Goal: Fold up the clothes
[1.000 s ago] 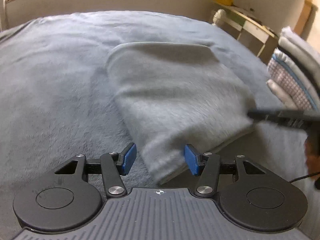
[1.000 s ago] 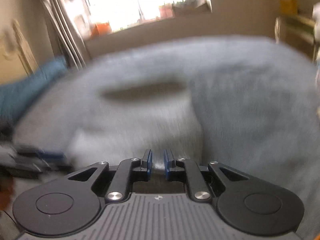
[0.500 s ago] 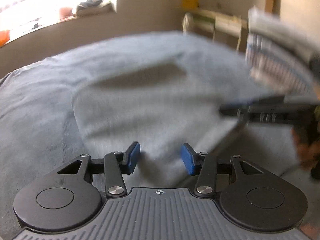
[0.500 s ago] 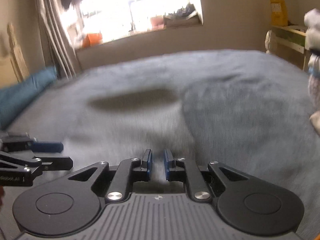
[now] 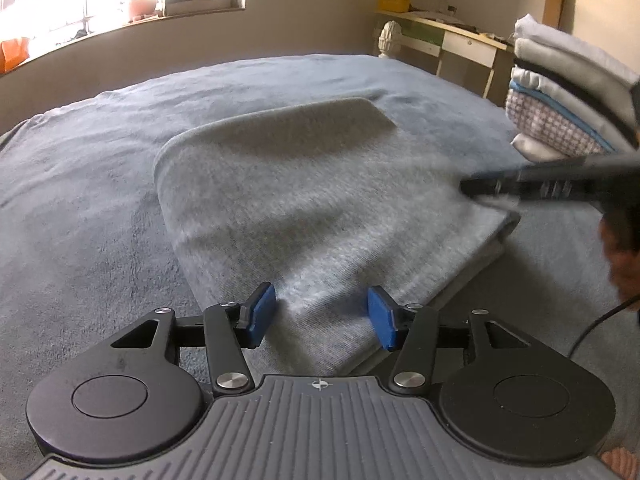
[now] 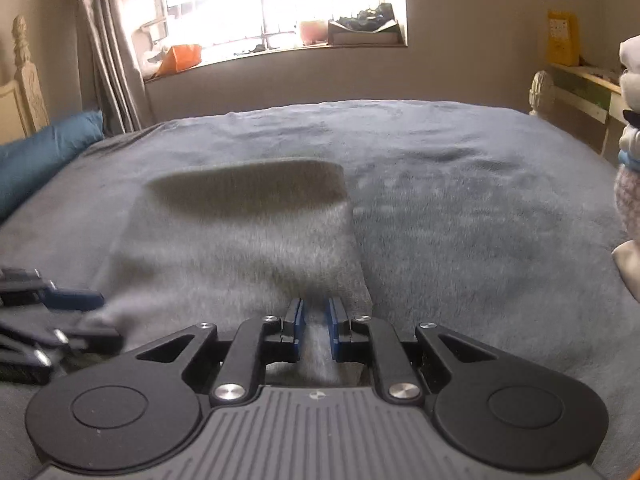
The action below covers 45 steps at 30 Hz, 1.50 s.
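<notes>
A folded grey garment [image 5: 320, 208] lies flat on the blue-grey bed cover [image 5: 80, 200]; it also shows in the right wrist view [image 6: 240, 248]. My left gripper [image 5: 322, 314] is open, its blue pads either side of the garment's near edge, holding nothing. My right gripper [image 6: 316, 320] has its jaws nearly closed on the garment's near right corner, with grey cloth between the pads. The right gripper also shows in the left wrist view [image 5: 472, 190], at the garment's right corner. The left gripper shows at the left edge of the right wrist view [image 6: 72, 300].
A stack of folded clothes [image 5: 568, 92] stands at the right of the bed. A pale desk [image 5: 452, 40] stands behind it by the wall. A teal pillow [image 6: 44, 152] lies at the bed's left. A window sill [image 6: 280, 48] holds clutter.
Both cameras swung from blurred motion to a steadier low view along the garment. The right gripper stayed nearly closed at the garment's right corner. The left stayed open.
</notes>
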Tool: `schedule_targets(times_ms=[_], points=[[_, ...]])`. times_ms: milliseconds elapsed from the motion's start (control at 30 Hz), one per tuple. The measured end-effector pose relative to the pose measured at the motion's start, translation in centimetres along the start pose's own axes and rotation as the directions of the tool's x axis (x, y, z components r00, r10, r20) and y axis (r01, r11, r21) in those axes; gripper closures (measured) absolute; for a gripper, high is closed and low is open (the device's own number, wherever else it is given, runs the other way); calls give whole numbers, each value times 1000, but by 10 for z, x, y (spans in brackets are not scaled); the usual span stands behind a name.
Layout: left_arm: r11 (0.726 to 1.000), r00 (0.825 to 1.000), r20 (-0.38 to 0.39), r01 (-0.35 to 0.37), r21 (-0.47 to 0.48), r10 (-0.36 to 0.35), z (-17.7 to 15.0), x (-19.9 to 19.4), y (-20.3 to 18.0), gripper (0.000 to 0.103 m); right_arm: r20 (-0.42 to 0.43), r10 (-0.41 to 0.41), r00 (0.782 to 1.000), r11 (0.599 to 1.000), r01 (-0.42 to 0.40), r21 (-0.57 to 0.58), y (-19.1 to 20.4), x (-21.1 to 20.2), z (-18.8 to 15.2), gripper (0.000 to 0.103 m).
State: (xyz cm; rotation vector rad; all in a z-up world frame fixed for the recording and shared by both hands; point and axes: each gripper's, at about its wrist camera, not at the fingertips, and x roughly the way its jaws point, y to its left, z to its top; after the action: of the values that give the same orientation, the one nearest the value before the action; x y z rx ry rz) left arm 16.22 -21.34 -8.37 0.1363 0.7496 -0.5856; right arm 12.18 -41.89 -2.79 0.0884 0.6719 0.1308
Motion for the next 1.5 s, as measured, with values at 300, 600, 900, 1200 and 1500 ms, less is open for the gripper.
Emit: schedule_targets(times_ms=[300,600,900,1200,1500], points=[[1000,1000,2,18,-9,-18,0,0,3,50,-3,10,1000,998,-10,67,-12,28,-15,89],[998,999,4,44,-36,-44,-1,-1,11,49,43,66,997,991,-71,110,-13,16,30,88],[997,998,6,60,-40,-60,-1,0,14,49,-7,39,999,997,-38,64,-7,50,-2,83],[997,997,3,72,-37,-72,0,0,15,48,14,96,995,989,-97,112,-10,5,8,76],[997,996,66,64,-37,-61,25,-23,21,49,18,47,999,999,-47,-5,9,24,-18,71]])
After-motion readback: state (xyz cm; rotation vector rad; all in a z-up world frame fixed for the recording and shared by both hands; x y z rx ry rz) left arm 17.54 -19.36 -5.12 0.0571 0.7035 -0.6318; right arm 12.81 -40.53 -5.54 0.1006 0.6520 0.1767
